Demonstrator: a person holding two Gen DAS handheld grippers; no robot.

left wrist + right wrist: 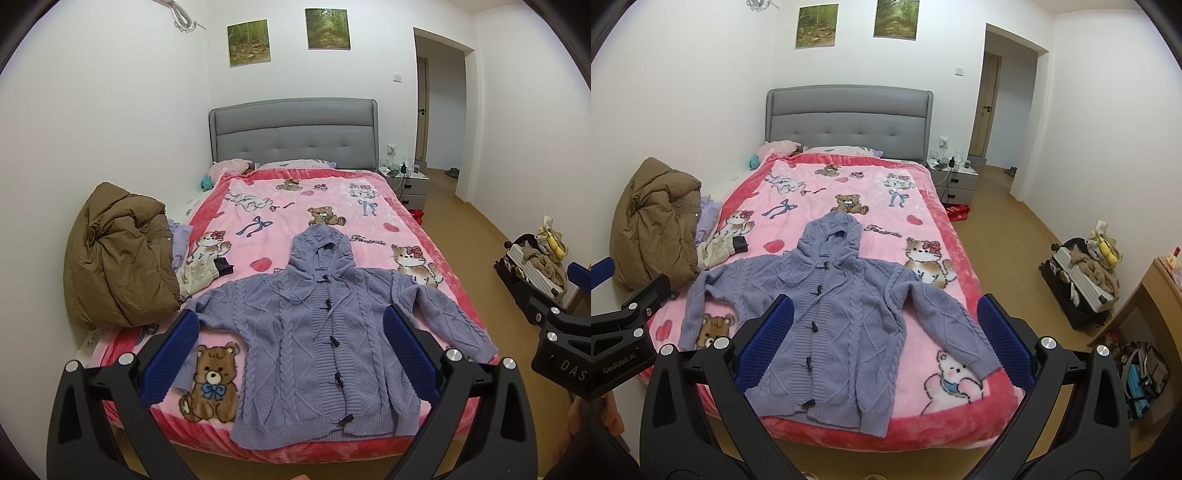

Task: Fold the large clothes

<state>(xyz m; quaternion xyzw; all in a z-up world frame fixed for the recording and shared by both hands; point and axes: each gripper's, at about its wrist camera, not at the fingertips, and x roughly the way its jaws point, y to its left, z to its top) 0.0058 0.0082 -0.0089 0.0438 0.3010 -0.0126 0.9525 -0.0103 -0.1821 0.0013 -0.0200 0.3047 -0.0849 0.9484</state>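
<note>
While the lilac cable-knit hooded cardigan [314,332] lies spread unfolded mid-frame on the pink cartoon blanket [266,206], we hold left gripper [291,354] and right gripper [886,339] agape, empty; all folding remains.

Both views are evenly and fairly brightly lit by soft indoor light from above, with no hard shadows on the bed [424,236] or the white walls [110,110]. Small glints sit on the metal bolts of the left gripper [291,350]. Focus is sharp at the centre. Fisheye distortion bends the doorway [1008,96] and walls, and black vignetting fills the corners.
</note>
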